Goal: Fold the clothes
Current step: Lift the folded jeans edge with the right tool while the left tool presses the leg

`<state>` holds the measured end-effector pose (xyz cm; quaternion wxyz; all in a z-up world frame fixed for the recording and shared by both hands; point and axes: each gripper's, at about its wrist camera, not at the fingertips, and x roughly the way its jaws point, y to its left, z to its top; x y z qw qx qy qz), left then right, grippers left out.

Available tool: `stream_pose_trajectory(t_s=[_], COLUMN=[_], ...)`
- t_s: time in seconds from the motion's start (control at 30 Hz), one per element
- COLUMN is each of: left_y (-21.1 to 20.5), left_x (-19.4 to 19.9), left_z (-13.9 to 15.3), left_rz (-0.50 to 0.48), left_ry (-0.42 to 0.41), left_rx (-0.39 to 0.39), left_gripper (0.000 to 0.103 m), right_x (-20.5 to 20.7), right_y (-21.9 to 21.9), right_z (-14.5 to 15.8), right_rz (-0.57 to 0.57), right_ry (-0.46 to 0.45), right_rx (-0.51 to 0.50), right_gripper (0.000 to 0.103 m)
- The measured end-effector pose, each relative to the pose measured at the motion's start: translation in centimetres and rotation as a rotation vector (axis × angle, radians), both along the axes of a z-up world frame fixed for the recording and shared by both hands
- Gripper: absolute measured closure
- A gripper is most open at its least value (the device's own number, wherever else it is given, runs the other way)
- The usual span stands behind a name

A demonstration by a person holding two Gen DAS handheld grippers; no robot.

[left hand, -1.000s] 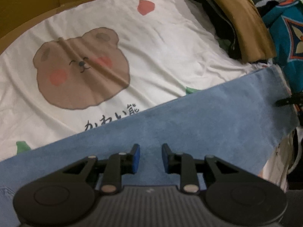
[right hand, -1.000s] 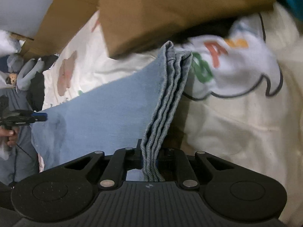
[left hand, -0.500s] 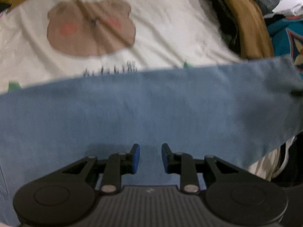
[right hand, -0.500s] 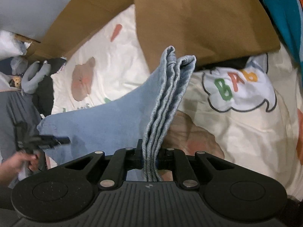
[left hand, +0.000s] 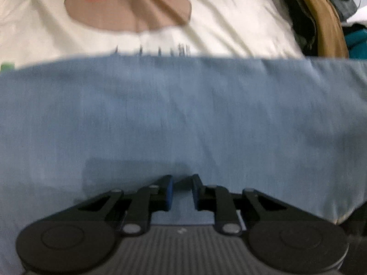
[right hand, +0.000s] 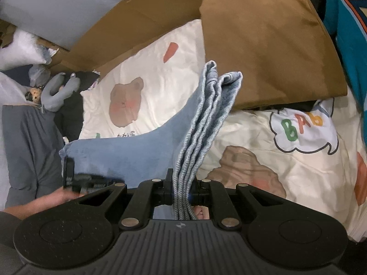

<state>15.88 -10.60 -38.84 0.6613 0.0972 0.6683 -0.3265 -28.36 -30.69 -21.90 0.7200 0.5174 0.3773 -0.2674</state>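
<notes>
A light blue denim garment (left hand: 183, 114) lies stretched across the cream bear-print sheet (left hand: 229, 23) and fills the left wrist view. My left gripper (left hand: 182, 190) points down just above the cloth. Its jaws are closing, a narrow gap still shows between the blue pads, and cloth lies in and under that gap. In the right wrist view my right gripper (right hand: 182, 192) is shut on several stacked layers of the same garment (right hand: 128, 151). It holds that folded edge up off the sheet (right hand: 252, 142). A person's hand (right hand: 45, 200) sits at the garment's far end.
A brown garment (right hand: 263, 45) lies on a dark pile at the bed's far side; it also shows as the brown garment (left hand: 321, 18) at upper right. Cardboard (right hand: 137, 23) lines the back, a teal garment (right hand: 348, 45) sits right, and a grey plush toy (right hand: 57, 91) left.
My left gripper has sunk closer to the blue cloth and its jaws have narrowed. My right gripper has risen with the folded edge, so more of the bed shows.
</notes>
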Motion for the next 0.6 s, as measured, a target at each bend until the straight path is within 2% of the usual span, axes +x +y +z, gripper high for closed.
stream_pose_trajectory(t_s=[0.4,0.5,0.6], left_y=[-3.1,-2.6,-2.0], left_x=[4.4,4.8,4.0], left_z=[0.1,-0.4,-0.3], left_rz=[0.056,0.122,0.128], left_ry=[-0.126,-0.113,-0.124], left_rx=[-0.024,-0.047,-0.068], left_gripper=[0.089,0.090,0.090], right_x=[1.0,1.9,3.2], right_y=[0.2,0.4,0.3], right_z=[2.4,3.5,5.0], right_rz=[0.033,0.045,0.071], right_ry=[0.009,0.000,-0.009], right_rx=[-0.011,-0.015,-0.022], right_gripper=[0.094,0.094,0.094])
